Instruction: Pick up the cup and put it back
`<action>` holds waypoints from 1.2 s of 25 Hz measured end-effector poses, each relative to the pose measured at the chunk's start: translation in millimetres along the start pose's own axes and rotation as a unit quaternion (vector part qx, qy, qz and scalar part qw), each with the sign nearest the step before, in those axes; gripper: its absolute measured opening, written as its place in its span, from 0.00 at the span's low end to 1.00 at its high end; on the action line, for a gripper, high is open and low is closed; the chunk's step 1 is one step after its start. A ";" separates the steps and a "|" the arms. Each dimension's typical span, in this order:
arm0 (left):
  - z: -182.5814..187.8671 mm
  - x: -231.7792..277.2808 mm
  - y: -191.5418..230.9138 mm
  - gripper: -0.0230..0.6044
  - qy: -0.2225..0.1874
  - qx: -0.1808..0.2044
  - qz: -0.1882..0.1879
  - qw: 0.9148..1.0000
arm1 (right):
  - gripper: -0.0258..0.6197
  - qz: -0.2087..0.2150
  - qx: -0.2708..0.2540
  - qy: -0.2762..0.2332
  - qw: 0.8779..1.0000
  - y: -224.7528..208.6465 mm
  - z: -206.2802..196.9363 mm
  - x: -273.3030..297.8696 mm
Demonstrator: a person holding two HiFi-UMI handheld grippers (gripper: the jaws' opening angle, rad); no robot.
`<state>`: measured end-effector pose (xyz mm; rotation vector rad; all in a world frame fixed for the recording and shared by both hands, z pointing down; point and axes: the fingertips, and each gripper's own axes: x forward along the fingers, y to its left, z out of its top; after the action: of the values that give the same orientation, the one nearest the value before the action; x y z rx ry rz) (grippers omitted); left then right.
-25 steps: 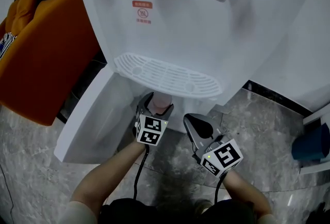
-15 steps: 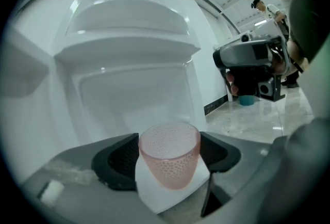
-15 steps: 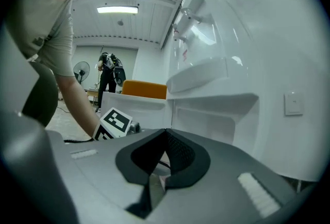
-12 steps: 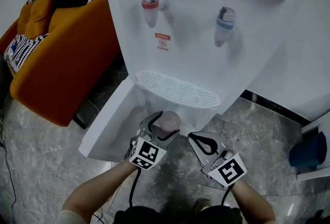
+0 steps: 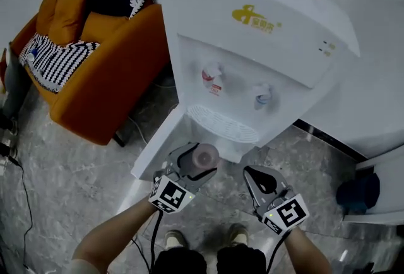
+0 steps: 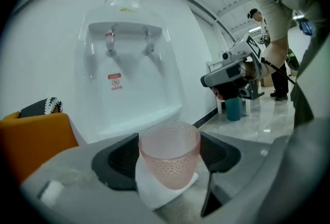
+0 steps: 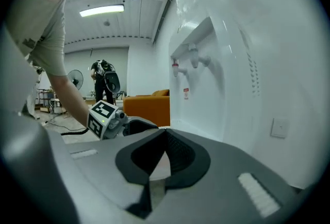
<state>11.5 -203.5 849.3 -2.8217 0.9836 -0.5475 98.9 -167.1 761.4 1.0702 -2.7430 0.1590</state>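
Note:
A pink, dimpled, see-through cup (image 6: 169, 163) stands upright between the black pads of my left gripper (image 6: 167, 149), which is shut on its sides. In the head view the same cup (image 5: 205, 157) sits in the left gripper (image 5: 197, 162), in front of the white water dispenser (image 5: 252, 45) and below its drip tray (image 5: 222, 124). My right gripper (image 5: 259, 179) hovers to the right of the cup, apart from it. Its jaws (image 7: 164, 141) meet at the tips with nothing between them.
The dispenser's lower door (image 5: 156, 149) hangs open toward the left. An orange sofa (image 5: 95, 83) with a striped cloth stands at the left, and a dark blue bin (image 5: 356, 194) at the right. Marbled floor lies below. People stand far off in both gripper views.
The left gripper has drawn back from the opening under the drip tray with the cup in it. The head view has risen and pulled away, taking in the whole dispenser.

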 end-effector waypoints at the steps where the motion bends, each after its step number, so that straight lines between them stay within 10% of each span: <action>1: 16.2 -8.9 4.3 0.64 0.000 -0.003 -0.002 1.000 | 0.04 -0.002 0.003 0.003 1.000 0.8 14.6 -4.7; 15: 240.6 -137.7 66.9 0.64 0.010 -0.063 0.011 0.998 | 0.04 -0.037 0.038 0.001 0.999 9.6 254.1 -66.5; 30: 538.6 -254.7 81.4 0.64 -0.056 0.001 -0.003 0.998 | 0.04 -0.063 0.011 -0.050 0.997 63.7 521.2 -141.8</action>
<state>-22.9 -120.9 254.6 -2.8207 0.9531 -0.3867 85.0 -115.0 220.2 1.2865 -2.7568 0.1214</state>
